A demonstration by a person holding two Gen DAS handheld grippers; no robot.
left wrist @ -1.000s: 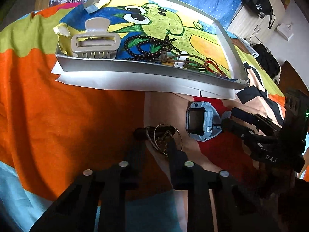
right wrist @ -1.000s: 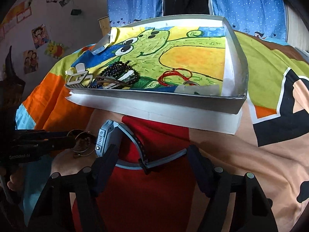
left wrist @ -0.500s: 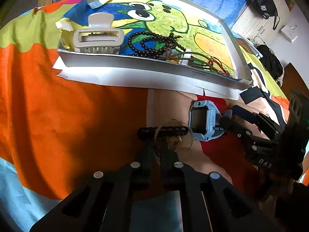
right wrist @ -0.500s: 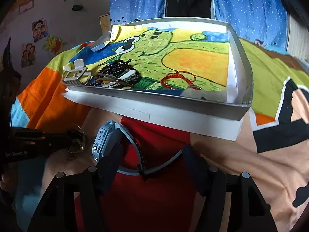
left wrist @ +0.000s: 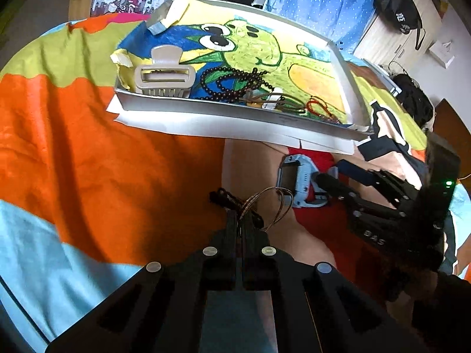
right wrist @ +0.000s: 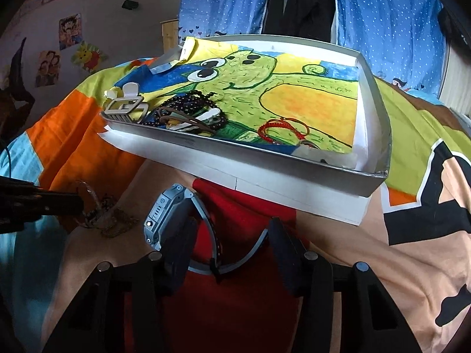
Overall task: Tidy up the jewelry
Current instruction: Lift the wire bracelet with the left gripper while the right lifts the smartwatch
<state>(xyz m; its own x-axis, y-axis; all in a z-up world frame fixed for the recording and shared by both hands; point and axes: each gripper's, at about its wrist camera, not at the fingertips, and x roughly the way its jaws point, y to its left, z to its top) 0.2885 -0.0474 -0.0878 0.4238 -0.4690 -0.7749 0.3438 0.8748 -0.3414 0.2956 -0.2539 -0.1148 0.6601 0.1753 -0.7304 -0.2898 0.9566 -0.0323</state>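
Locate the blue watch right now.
The blue watch lies on the bedspread just in front of the tray, between the right gripper fingers, right of the wire bangles pinched in the left gripper.

right gripper (right wrist: 231, 241) has its jaws closing in around the blue watch (right wrist: 167, 214) on the bedspread (right wrist: 412, 250), tray (right wrist: 265, 158) of jewelry sitting just behind it

Thin wire bangles (left wrist: 272, 206) pinched off the bedspread, grey-blue watch (right wrist: 167, 214) at their 3 o'clock, strap curled, on its side.
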